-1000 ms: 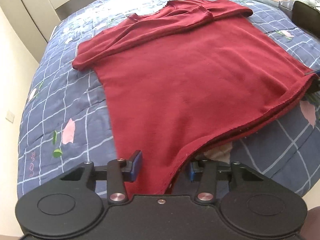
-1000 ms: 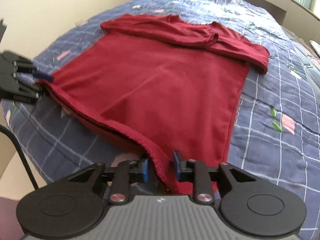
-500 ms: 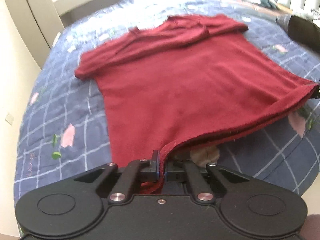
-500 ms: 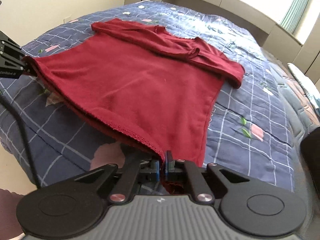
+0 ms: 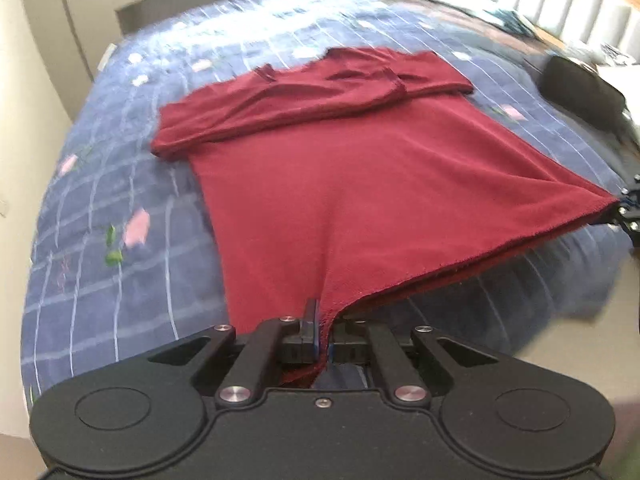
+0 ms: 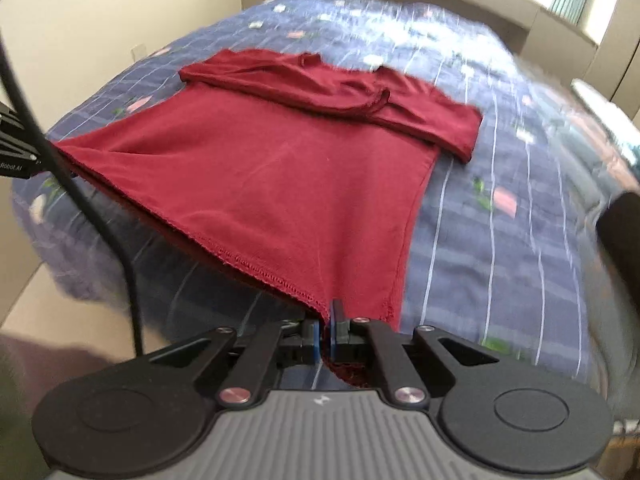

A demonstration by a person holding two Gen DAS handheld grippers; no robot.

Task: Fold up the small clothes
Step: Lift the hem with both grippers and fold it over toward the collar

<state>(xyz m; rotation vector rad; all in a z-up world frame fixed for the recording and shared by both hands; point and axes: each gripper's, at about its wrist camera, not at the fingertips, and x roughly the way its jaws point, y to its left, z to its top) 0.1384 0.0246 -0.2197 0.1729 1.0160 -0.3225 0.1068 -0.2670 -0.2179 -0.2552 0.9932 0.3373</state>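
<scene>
Blue checked bedspread [image 5: 120, 288] with small pink and green prints covers the bed; cream walls sit behind it, and a padded headboard [image 5: 560, 8] shows at the upper right of your left view. On the spread lies your red shirt [image 5: 360, 184], sleeves folded across the chest at the far end, collar away from you. Your left gripper [image 5: 323, 336] is clamped on one near hem corner, cloth pinched between the blue pads. Your right gripper [image 6: 327, 336] is clamped the same way on the other hem corner. The hem edge [image 6: 248, 260] hangs stretched between the two grips, lifted clear of the bedspread, while the chest and sleeves rest flat. A black cable [image 6: 80, 200] crosses the left side of your right view. Both views are slightly blurred.
</scene>
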